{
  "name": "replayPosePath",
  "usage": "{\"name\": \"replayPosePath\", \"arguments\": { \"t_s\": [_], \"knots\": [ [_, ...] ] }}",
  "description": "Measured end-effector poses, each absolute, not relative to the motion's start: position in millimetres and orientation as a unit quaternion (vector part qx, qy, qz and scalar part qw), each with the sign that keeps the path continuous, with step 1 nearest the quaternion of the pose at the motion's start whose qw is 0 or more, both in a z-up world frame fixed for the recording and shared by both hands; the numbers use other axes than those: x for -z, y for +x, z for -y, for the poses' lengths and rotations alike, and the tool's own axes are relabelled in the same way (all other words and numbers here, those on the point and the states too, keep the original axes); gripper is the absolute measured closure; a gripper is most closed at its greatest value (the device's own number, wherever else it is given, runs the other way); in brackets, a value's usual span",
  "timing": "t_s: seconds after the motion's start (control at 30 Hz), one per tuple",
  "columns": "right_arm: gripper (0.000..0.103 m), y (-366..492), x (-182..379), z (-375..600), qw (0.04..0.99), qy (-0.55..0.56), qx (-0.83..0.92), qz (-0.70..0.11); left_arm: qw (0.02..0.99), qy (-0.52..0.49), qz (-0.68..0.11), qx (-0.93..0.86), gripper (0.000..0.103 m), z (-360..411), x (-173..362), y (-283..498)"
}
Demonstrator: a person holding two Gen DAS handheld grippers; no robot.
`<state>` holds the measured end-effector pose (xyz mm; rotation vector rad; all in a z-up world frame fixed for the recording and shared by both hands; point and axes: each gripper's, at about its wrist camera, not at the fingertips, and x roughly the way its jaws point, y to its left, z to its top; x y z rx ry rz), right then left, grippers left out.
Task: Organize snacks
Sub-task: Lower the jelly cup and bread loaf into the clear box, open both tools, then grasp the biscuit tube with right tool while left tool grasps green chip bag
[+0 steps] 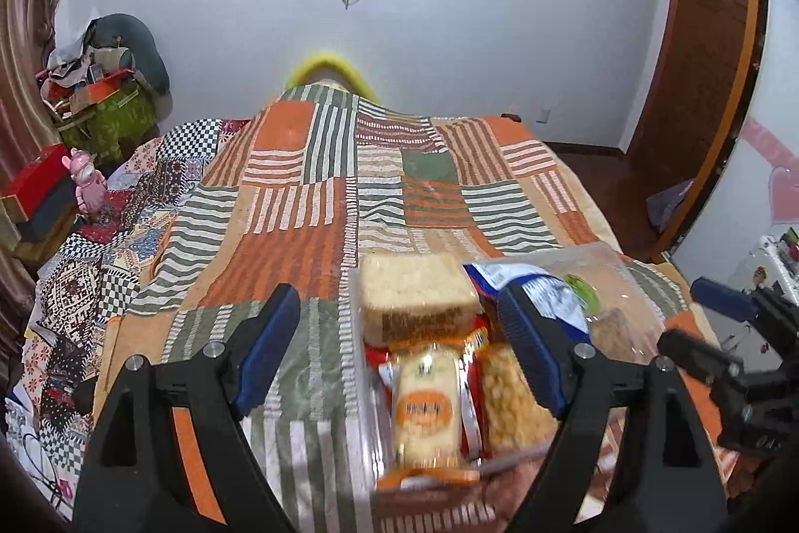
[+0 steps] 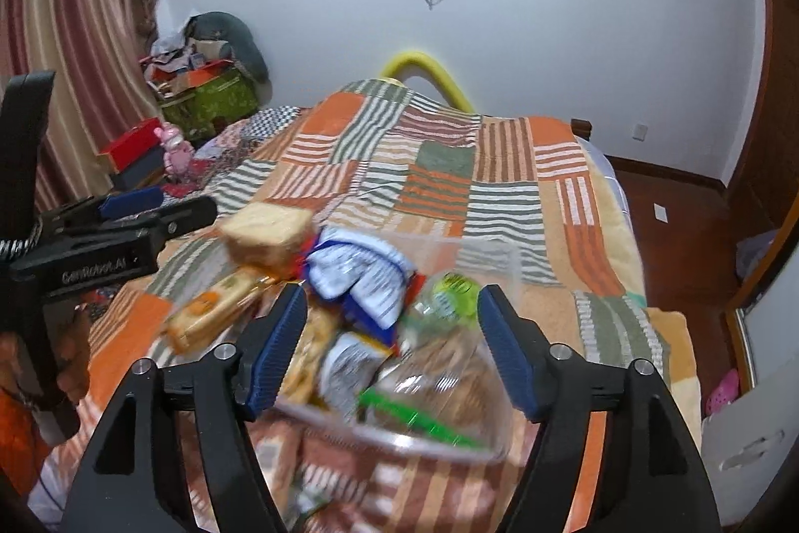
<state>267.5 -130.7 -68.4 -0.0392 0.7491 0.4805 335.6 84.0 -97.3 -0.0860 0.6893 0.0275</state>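
Both jaws stood spread wide and gripped nothing: the left gripper (image 1: 394, 358) hung over the near left side of a clear plastic box (image 1: 619, 278), and the right gripper (image 2: 392, 348) hung over the same box from its near right side. That box sat on the patchwork bedspread (image 1: 309, 193) at about 5 o'clock in the left view, already heaped with snacks: a pale rice cake block (image 1: 417, 295) at the box's 11 o'clock, a blue-and-white packet (image 2: 364, 278) near its middle, a wrapped cracker pack (image 1: 427, 408) and a bag of puffed corn (image 1: 512, 398) at its near edge, and a green-labelled clear bag (image 2: 449, 363) at 4 o'clock. By my reading the loading step was mostly done, and the piled packets were being settled. A next move would call for choosing one loose packet and closing on its edge without crushing it. Motion blur left every wrapper label unreadable; only "GenRobot.AI", in part, could be made out, on the left gripper's body in the right view
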Motion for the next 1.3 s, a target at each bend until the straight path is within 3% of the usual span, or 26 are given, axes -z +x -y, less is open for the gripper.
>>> {"name": "replayPosePath", "arguments": {
  "t_s": [0.27,0.77,0.83,0.9,1.3],
  "knots": [
    [0.031,223.4,85.1,105.2,0.879,-0.029,-0.28,-0.384,0.938,-0.021,-0.345,-0.005,0.017,-85.3,101.9,283.8],
    [0.032,218.8,162.0,78.3,0.831,-0.014,-0.285,-0.478,0.899,-0.032,-0.436,-0.007,0.016,-92.9,183.9,244.0],
    [0.038,221.8,163.9,76.0,0.827,-0.014,-0.29,-0.481,0.897,-0.037,-0.441,-0.005,0.016,-92.8,187.9,244.0],
    [0.059,222.7,164.1,72.9,0.822,-0.018,-0.298,-0.485,0.893,-0.043,-0.448,-0.002,0.016,-89.8,191.8,243.3],
    [0.061,191.8,149.3,120.5,0.85,-0.002,-0.271,-0.451,0.879,-0.049,-0.47,0.057,0.016,-38.6,198.7,230.0]
  ]
}}
